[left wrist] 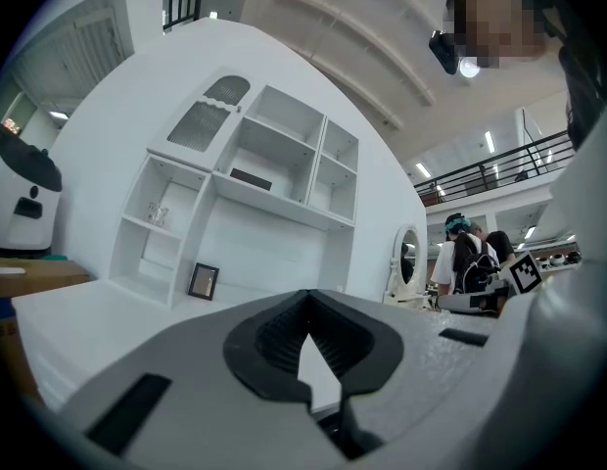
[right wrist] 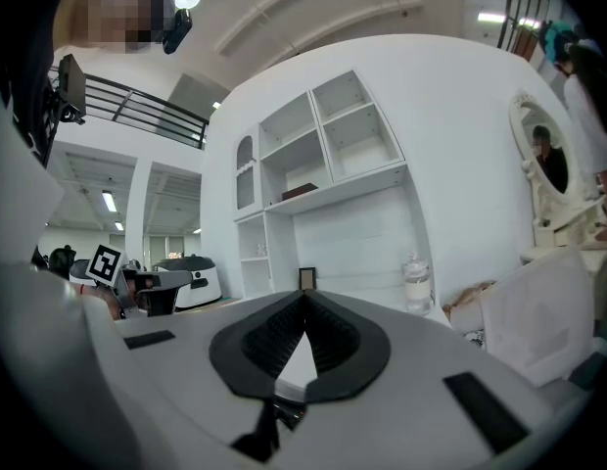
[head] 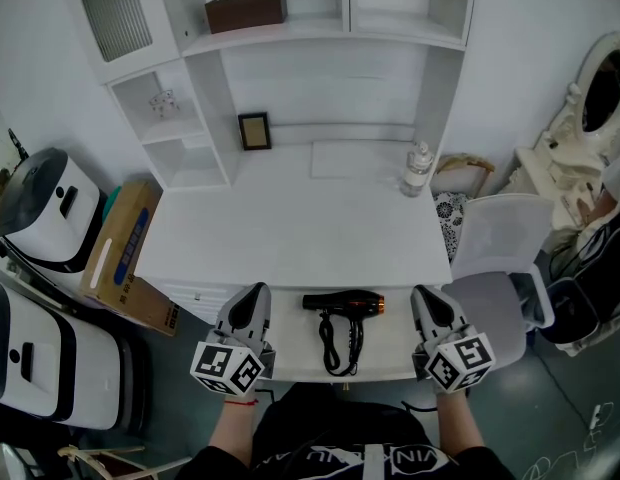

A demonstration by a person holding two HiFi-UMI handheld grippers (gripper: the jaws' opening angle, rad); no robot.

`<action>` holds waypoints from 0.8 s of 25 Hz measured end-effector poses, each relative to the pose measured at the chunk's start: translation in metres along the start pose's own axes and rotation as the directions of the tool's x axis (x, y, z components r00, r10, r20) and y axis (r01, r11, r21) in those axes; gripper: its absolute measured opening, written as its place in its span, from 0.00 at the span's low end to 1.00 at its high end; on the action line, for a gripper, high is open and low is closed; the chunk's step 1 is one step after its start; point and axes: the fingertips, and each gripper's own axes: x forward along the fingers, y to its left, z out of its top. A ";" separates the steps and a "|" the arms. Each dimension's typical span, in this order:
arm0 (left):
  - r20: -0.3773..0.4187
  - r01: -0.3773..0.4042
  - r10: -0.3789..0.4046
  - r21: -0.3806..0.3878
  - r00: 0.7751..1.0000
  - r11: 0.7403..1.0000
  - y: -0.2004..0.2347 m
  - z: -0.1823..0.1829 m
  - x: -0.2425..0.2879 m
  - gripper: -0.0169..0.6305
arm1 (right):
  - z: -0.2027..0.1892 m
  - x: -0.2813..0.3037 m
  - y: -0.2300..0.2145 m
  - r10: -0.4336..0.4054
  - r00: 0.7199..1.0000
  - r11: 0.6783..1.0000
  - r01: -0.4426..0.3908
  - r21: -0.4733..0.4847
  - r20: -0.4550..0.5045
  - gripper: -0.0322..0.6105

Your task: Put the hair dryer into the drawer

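Jaws both closed, empty. Hair dryer (head: 345, 304) at desk (head: 290, 238) front edge, btwn left gripper (head: 254, 292) & right gripper (head: 427, 294), barrel crosswise, neither clearly nearer.

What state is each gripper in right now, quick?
Left gripper: closed, holding nothing.
Right gripper: closed, holding nothing.
The hair dryer lies between them, not gripped.

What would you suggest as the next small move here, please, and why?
Probably open the right tool and ease it toward the hair dryer: both it and the left tool are shut and empty, flanking the dryer, which lies untouched at the front of the desk.
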 end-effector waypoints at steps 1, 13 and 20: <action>0.004 0.000 0.000 0.000 1.000 1.000 0.000 0.002 0.001 0.03 | 0.002 0.001 0.000 0.001 1.000 1.000 -0.001 -0.002 0.002 0.05; 0.006 0.005 -0.005 -0.011 1.000 1.000 0.004 0.002 0.003 0.03 | -0.001 0.003 0.000 -0.010 1.000 1.000 0.010 0.012 0.003 0.05; 0.018 -0.008 0.009 -0.014 1.000 1.000 0.012 0.009 0.004 0.03 | -0.002 0.011 0.001 -0.003 1.000 1.000 0.003 0.013 -0.001 0.06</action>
